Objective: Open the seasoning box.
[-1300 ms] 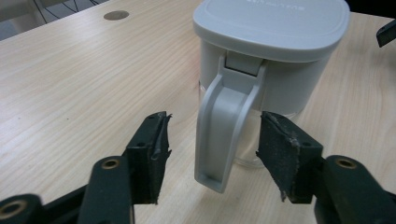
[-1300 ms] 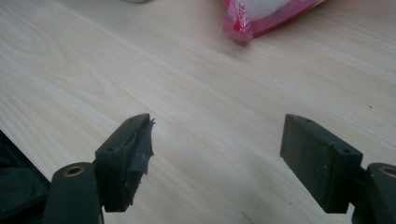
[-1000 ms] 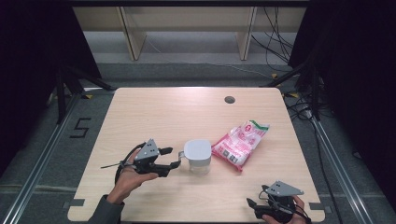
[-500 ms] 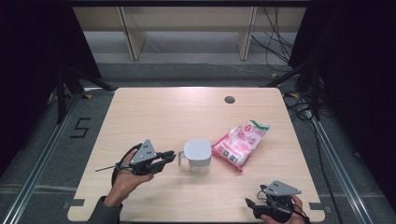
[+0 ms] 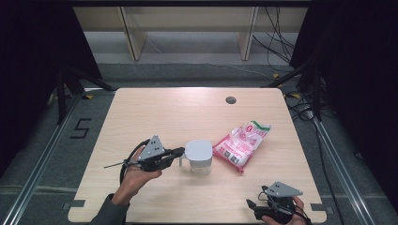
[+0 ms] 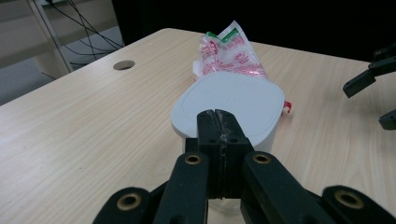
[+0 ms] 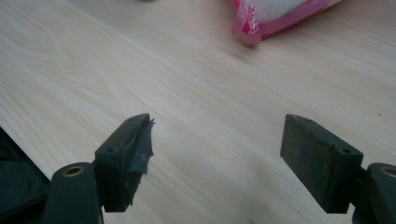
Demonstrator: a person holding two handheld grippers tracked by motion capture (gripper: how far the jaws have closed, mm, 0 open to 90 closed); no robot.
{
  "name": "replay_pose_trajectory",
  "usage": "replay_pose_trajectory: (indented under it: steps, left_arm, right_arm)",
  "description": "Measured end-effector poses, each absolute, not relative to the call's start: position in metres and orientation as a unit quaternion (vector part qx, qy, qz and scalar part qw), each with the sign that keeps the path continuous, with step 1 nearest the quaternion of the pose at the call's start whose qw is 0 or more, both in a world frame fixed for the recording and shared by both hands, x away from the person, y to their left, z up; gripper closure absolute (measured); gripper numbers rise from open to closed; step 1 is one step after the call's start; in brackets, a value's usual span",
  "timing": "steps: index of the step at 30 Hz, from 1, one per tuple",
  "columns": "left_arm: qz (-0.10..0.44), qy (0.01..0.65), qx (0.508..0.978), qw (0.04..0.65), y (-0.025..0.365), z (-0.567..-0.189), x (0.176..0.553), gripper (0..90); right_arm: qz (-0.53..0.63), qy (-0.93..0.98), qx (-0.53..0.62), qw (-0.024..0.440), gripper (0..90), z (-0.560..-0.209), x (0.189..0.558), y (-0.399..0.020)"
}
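A white-lidded clear container stands near the middle of the table, with a thin handle on its left side. My left gripper reaches it from the left. Its jaws have just been closing and now stand shut, pads together at the near edge of the lid. I cannot see anything pinched between them. A pink and white bag lies just right of the container, and it also shows behind the lid. My right gripper rests open near the table's front right corner, its jaws wide apart over bare wood.
The wooden table has a round cable hole at the back right. The bag's pink edge lies ahead of the right gripper. The right gripper's open jaws appear off to the side in the left gripper view. Shelving and cables lie beyond the table.
The left gripper's jaws went from wide open to shut beside the container, and that hand rose slightly. The right gripper, the container and the bag kept still.
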State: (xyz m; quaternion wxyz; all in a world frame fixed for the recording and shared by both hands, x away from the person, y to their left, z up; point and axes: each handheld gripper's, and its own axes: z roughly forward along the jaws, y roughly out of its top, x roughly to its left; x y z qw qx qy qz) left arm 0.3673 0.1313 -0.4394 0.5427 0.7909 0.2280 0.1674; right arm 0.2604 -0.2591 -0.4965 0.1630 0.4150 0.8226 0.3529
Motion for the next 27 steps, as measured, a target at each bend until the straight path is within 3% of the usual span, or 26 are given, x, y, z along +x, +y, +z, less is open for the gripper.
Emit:
replay_pose_trajectory:
  steps: [12,17,21,27]
  left_arm:
    - [0.166,0.233,0.792,0.539,0.125,-0.443,0.378,88.3]
    - [0.158,0.242,0.788,0.544,0.125,-0.444,0.378,87.9]
    - [0.16,0.237,0.79,0.542,0.127,-0.444,0.379,87.9]
    - [0.154,0.245,0.786,0.546,0.128,-0.445,0.379,87.3]
  right_arm:
    - [0.353,0.82,0.418,0.169,25.4,-0.495,0.259,-0.258]
    - [0.369,0.808,0.435,0.15,20.7,-0.494,0.257,-0.254]
    - [0.395,0.801,0.416,0.173,15.8,-0.49,0.261,-0.254]
    - [0.414,0.804,0.385,0.187,21.7,-0.482,0.271,-0.238]
